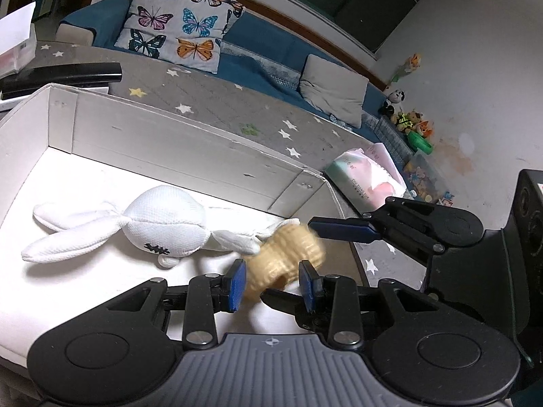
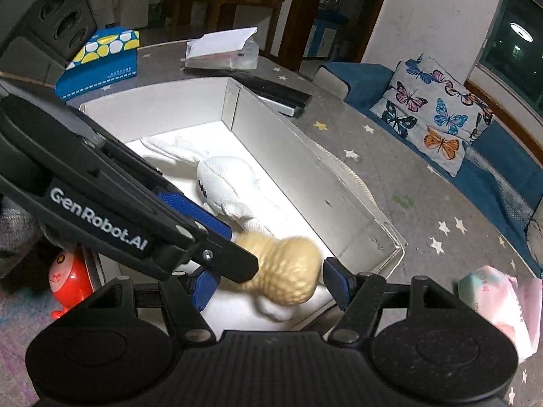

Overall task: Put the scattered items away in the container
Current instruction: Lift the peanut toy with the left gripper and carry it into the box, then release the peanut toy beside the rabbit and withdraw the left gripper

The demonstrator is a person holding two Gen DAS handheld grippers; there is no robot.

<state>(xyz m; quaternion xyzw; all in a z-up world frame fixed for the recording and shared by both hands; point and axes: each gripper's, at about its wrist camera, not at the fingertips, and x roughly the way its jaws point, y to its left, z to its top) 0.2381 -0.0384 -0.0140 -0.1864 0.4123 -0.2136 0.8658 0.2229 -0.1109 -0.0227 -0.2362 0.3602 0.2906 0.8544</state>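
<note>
A grey table (image 2: pixel 400 183) dotted with pale stars carries the whole scene, with a blue sofa (image 1: pixel 258 54) and its butterfly cushion (image 1: pixel 176 23) behind it. On the table sits a large, shallow white box (image 1: pixel 176 146), open at the top and brightly lit inside. A white plush rabbit (image 1: pixel 159 227) lies on its side on the box floor, ears pointing toward the far corner. Just beside the rabbit's lower end, over the near corner of the box, is a tan toy peanut (image 2: pixel 288 271), blurred in both views.

Both grippers meet at the peanut. The left gripper (image 1: pixel 271 285) has its 2 blue pads set on either side of the peanut's narrow end, and the pads look to be touching it. The right gripper (image 2: pixel 268 288) spans the peanut's fatter width with its jaws about half open; its right pad sits at the shell, while the left gripper's arm hides the other pad's contact, so I cannot tell whether it grips.

Outside the box, a soft tissue pack (image 1: pixel 370 176) lies near its corner, a blue tissue box (image 2: pixel 101 64) stands at the far end, and a red toy (image 2: pixel 68 281) sits below the table edge.
</note>
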